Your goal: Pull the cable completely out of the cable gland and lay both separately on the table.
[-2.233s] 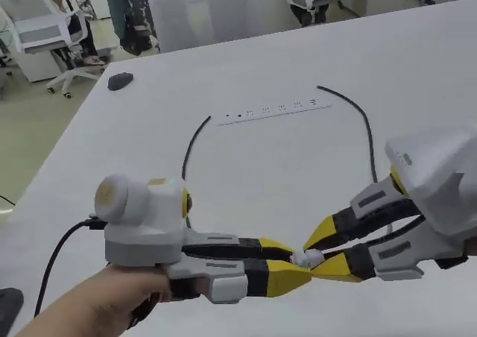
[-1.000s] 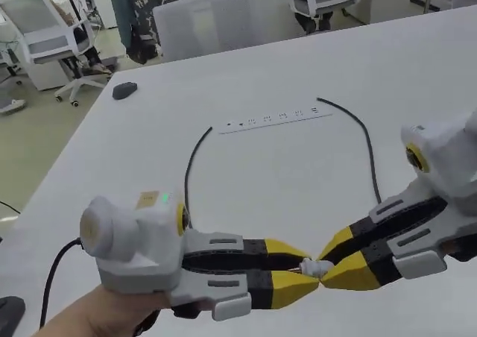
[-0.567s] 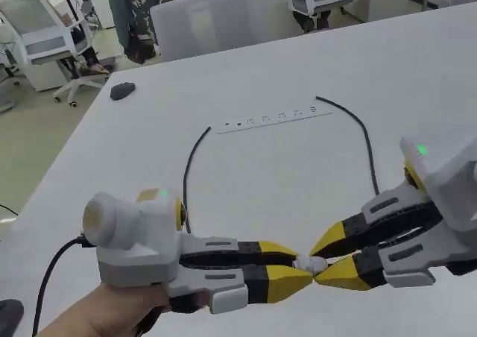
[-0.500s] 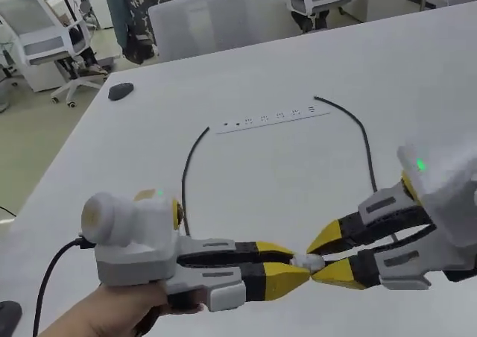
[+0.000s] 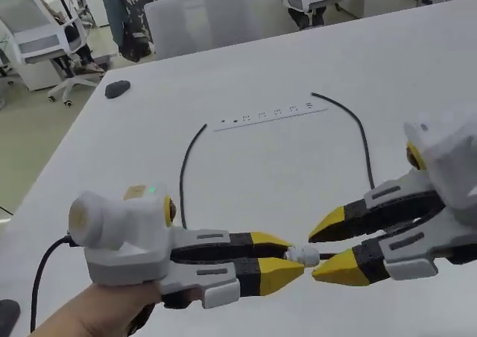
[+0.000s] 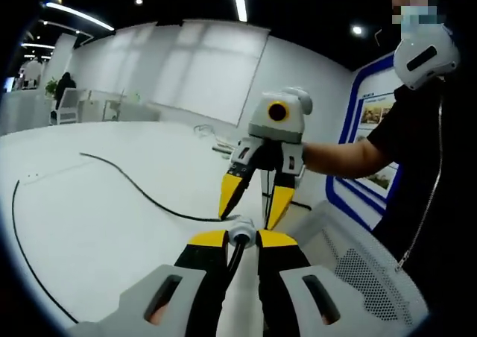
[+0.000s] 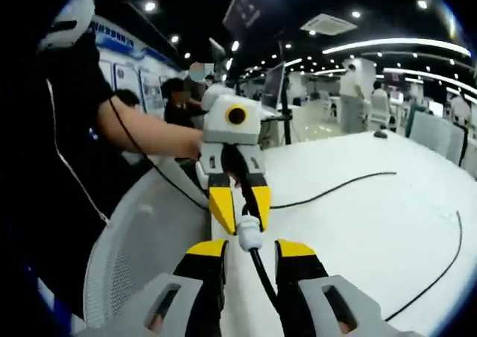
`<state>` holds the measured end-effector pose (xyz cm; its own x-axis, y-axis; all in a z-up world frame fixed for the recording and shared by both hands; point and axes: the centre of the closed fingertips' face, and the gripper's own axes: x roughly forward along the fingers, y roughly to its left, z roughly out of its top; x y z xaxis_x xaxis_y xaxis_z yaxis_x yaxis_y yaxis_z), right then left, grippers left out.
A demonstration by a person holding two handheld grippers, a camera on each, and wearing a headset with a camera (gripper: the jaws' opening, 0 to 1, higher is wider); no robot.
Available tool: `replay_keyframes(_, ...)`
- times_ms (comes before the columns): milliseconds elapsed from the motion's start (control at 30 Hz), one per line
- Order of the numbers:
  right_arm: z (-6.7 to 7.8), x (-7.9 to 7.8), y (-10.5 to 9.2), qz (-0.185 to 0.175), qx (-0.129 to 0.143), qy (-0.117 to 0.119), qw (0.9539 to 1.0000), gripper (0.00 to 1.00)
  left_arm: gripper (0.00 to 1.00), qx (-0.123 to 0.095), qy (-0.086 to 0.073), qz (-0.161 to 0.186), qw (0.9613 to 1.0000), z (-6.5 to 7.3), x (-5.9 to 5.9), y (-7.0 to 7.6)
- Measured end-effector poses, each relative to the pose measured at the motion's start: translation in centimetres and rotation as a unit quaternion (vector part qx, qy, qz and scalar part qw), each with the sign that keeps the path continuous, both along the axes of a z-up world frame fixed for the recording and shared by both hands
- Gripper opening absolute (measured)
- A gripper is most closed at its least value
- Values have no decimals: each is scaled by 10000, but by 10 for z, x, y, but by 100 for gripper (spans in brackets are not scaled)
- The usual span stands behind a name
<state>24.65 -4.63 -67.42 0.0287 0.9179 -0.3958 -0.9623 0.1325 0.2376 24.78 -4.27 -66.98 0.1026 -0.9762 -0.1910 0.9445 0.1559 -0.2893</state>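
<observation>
Since a moment ago the right gripper (image 5: pixel 313 256) has let go: its yellow tips, pinched at the white cable gland (image 5: pixel 302 256) half a second back, now stand well apart on either side of the gland's end. The left gripper (image 5: pixel 293 256) hasn't budged and is clamped across the gland, holding it up off the table (image 5: pixel 261 165). From the right gripper view, the thin black cable (image 7: pixel 259 270) runs out of the gland and passes loose between the right jaws, so it's still threaded. The gland looks small, light and hard, probably slick plastic, so I'd guess a firm squeeze across its body suits it. The cable looks limp and rubbery. Taken far from the gland it would likely just bend, so the right jaws should close on it just beside the gland and draw it straight out.
</observation>
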Motion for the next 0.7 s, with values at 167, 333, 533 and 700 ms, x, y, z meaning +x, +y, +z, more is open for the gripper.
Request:
replay_keyframes(167, 3, -3, 2, -26, 440, 517, 9977, 11, 14, 66, -285, -23, 9996, 4, 0, -3)
replay_keyframes(333, 3, -6, 6, 68, 445, 517, 9976, 9, 14, 154, -319, -111, 9993, 0, -2, -4)
replay_keyframes(533, 6, -7, 8, 264, 327, -354, 9985, 8, 14, 118, -233, -77, 9996, 0, 1, -4)
replay_keyframes(700, 8, -7, 10, 535, 33, -1796, 9823, 7, 14, 48, -45, 3, 10000, 1, 6, -2)
